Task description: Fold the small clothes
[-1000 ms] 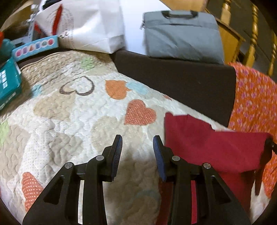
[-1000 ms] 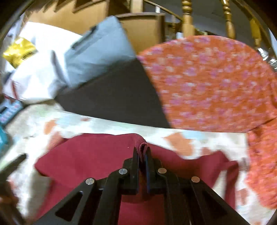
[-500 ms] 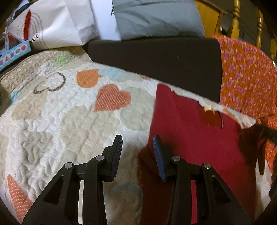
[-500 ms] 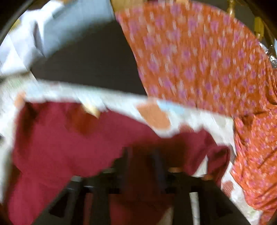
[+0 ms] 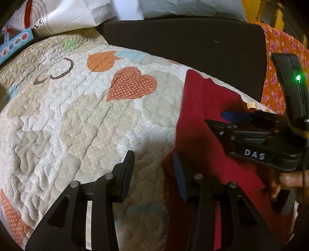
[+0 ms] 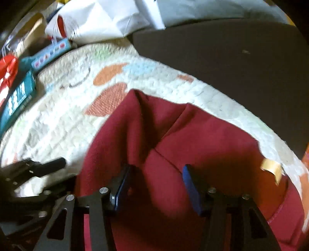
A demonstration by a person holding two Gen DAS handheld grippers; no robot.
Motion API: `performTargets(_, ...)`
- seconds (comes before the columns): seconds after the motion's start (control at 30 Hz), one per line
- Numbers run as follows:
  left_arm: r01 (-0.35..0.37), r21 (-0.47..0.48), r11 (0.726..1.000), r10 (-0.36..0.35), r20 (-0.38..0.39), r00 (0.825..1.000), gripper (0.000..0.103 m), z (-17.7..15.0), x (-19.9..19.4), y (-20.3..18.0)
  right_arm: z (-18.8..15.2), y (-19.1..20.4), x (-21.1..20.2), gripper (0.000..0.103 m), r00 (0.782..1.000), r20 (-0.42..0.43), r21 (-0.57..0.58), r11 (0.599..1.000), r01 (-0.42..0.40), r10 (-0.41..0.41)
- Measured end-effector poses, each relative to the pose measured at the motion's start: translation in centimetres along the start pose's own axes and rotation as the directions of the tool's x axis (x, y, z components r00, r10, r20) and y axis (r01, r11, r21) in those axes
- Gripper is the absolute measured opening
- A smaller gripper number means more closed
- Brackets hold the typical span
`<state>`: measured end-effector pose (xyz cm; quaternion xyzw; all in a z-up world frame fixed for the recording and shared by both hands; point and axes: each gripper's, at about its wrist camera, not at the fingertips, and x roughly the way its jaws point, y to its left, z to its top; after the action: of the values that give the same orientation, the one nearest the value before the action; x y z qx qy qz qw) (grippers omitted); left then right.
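A dark red garment (image 5: 204,123) lies on the heart-patterned quilt (image 5: 77,115), on its right half. My left gripper (image 5: 152,170) is open and empty, low over the quilt at the garment's left edge. My right gripper (image 6: 156,183) is open and empty just above the red garment (image 6: 173,135), which has a fold running up its middle. It also shows in the left wrist view (image 5: 224,117), reaching in from the right over the garment. A tan neck label (image 6: 272,170) shows at the garment's right edge.
A dark cushion (image 5: 183,42) borders the quilt at the back. An orange flowered cloth (image 5: 278,58) lies at the right. A white paper bag (image 5: 73,13), a grey bag (image 5: 193,7) and boxes (image 6: 17,96) sit along the back and left.
My right gripper has let go of the red garment and opened, and has swung left over it. The garment now lies spread flatter. My left gripper has shifted right toward its left edge.
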<state>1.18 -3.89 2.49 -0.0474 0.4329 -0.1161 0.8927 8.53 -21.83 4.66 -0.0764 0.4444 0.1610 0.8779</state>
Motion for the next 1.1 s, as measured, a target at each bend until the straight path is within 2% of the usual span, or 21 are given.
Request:
performTargets(0.13, -0.008, -0.012, 1.000, 0.008, 0.005, 1.000, 0.040, 0.3, -0.2, 0.2, 0.3, 0.7, -0.3, 0.015, 1.000, 0.015, -0.022, 1.000, -0.004, 0.004)
performTargets(0.23, -0.028, -0.021, 0.999, 0.029, 0.017, 0.999, 0.040, 0.4, -0.4, 0.5, 0.5, 1.0, -1.5, 0.003, 0.998, 0.048, -0.045, 0.998, 0.049, -0.047)
performTargets(0.37, -0.041, -0.035, 0.999, 0.041, 0.001, 0.999, 0.040, 0.3, 0.0, 0.7, 1.3, -1.0, -2.9, 0.003, 0.988, 0.108, 0.065, 0.992, 0.108, -0.115)
performTargets(0.47, -0.053, -0.032, 0.998, 0.053, 0.005, 0.999, 0.040, 0.4, 0.0, 0.8, 1.3, -1.3, -1.0, 0.003, 0.989, 0.062, 0.092, 0.987, 0.130, -0.136)
performTargets(0.6, -0.059, -0.058, 0.997, 0.060, 0.015, 0.998, 0.040, 0.7, -0.1, 1.4, 0.8, -1.3, -0.9, 0.004, 0.984, 0.040, 0.094, 0.981, 0.172, -0.176)
performTargets(0.7, -0.028, -0.059, 0.998, 0.031, 0.054, 0.998, 0.040, 0.9, -0.9, 1.2, -0.3, -1.5, -3.7, 0.008, 0.987, 0.056, 0.135, 0.981, 0.139, -0.148)
performTargets(0.73, -0.016, -0.053, 0.998, 0.020, 0.070, 0.997, 0.040, 0.9, -1.2, 1.0, -1.5, -1.3, -5.4, 0.008, 0.987, 0.082, 0.140, 0.982, 0.126, -0.138)
performTargets(0.8, 0.016, -0.023, 1.000, -0.013, 0.106, 0.994, 0.040, 0.9, -1.8, 0.1, -3.4, -0.8, -6.7, 0.008, 0.988, 0.082, 0.140, 0.983, 0.121, -0.133)
performTargets(0.9, 0.061, 0.037, 0.997, -0.065, 0.104, 0.992, 0.040, 0.6, -1.7, -1.4, -6.8, -1.4, -5.4, 0.009, 0.988, -0.014, 0.216, 0.965, 0.152, -0.153)
performTargets(0.97, 0.080, 0.087, 0.993, -0.089, 0.097, 0.991, 0.040, 0.2, -1.6, -2.5, -7.7, -1.9, -5.6, 0.009, 0.991, 0.032, 0.257, 0.959, 0.119, -0.131)
performTargets(1.03, 0.095, 0.122, 0.988, -0.107, 0.102, 0.989, 0.040, -0.1, -1.8, -3.2, -7.8, -2.3, -7.4, 0.009, 0.993, 0.011, 0.284, 0.953, 0.107, -0.115)
performTargets(1.07, 0.101, 0.134, 0.986, -0.116, 0.110, 0.987, 0.040, -0.1, -2.0, -3.4, -8.0, -2.5, -8.3, 0.009, 0.993, 0.027, 0.291, 0.951, 0.106, -0.119)
performTargets(1.1, 0.116, 0.144, 0.983, -0.134, 0.122, 0.983, 0.040, -0.1, -2.3, -3.7, -8.6, -3.1, -10.7, 0.009, 0.984, 0.079, 0.307, 0.943, 0.127, -0.158)
